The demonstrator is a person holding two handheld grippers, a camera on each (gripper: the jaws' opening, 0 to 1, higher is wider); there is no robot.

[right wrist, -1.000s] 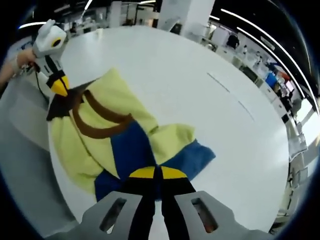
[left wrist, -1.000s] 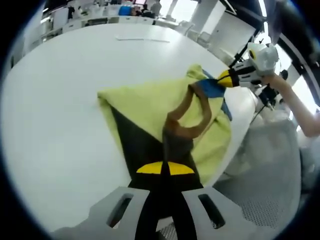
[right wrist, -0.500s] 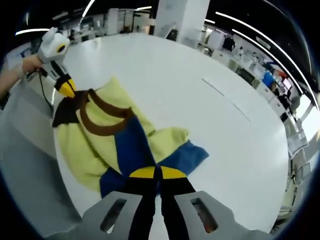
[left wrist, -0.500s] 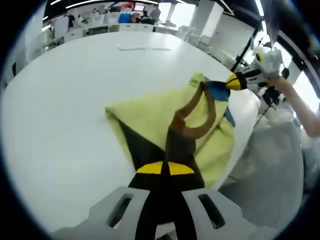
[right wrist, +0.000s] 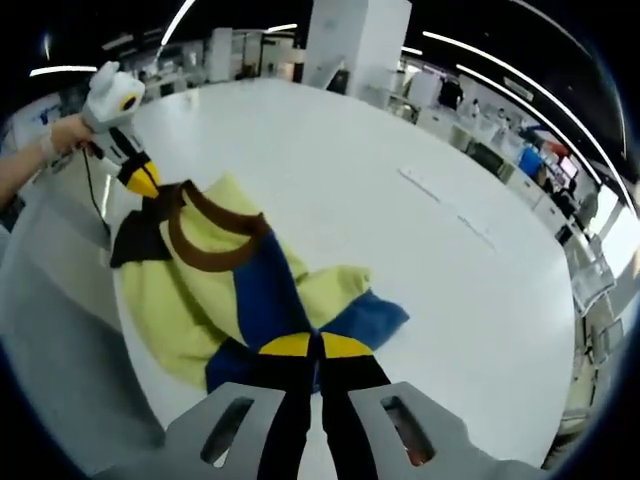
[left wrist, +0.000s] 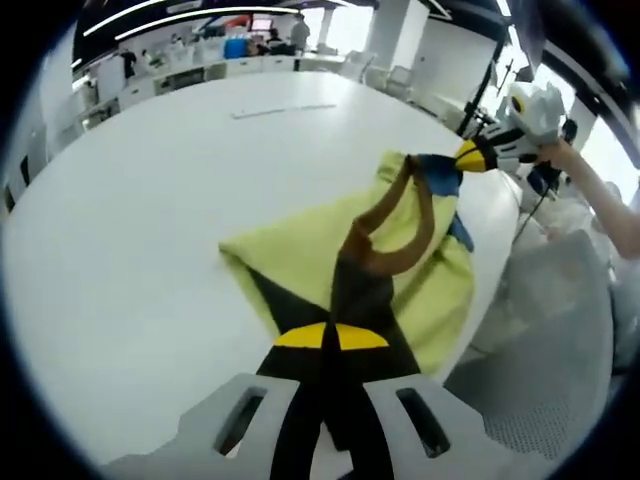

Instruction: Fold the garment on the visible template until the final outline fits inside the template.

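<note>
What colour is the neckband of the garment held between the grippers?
Brown, clearest in the right gripper view on the pale yellow garment.

A large white round table point(left wrist: 130, 200) takes most of the space. Behind it stand rows of white desks point(right wrist: 500, 150) and a broad white pillar point(right wrist: 355, 40). Long light strips point(right wrist: 490, 55) run over the dark ceiling. Grey floor point(left wrist: 545, 400) shows beside the table.

Garment point(left wrist: 330, 250) on table point(left wrist: 130, 200), near edge
</note>
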